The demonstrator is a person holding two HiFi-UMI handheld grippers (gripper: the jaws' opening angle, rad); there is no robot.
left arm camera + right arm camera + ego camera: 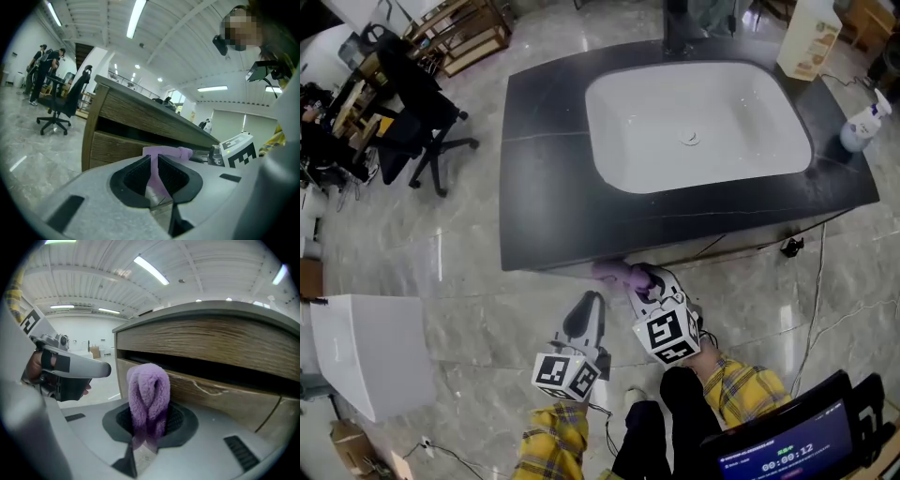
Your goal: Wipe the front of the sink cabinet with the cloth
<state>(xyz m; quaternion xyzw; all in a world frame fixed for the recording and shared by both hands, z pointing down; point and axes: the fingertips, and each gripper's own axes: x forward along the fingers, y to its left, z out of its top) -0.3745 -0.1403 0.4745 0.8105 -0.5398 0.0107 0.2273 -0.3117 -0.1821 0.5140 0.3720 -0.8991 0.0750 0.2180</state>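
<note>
**Lilac cloth clamped in the right jaws, folded end towards the cabinet front**

The cloth (149, 394) is a plush, fluffy lilac thing, doubled over into a thick loop. Its long axis runs the way the right gripper (149, 414) points: the loose ends are buried between the jaws, and the rounded fold sticks out past the tips, heading far and a little left at the sink cabinet (211, 345). The right jaws are clamped on it from both sides, held apart by its bulk, with the dark ribbed pads showing either side of the pile.

From above, the cloth sits at the near edge of the cabinet, under the overhang of the top, left of the middle. It is close against the front. I cannot tell whether it actually touches.

The front is wood with a horizontal grain, in two bands parted by a dark recessed slot, and the fold lines up with that slot. The top is a dark, matt slab holding a white basin (703, 122), a rectangle with rounded corners. The floor (459, 272) is glossy grey marble.

The left gripper (154, 159) hangs just left of the right one and apart from the cloth. Its jaws are drawn together on nothing, with only a thin slit between them, and lilac shows through that slit.
</note>
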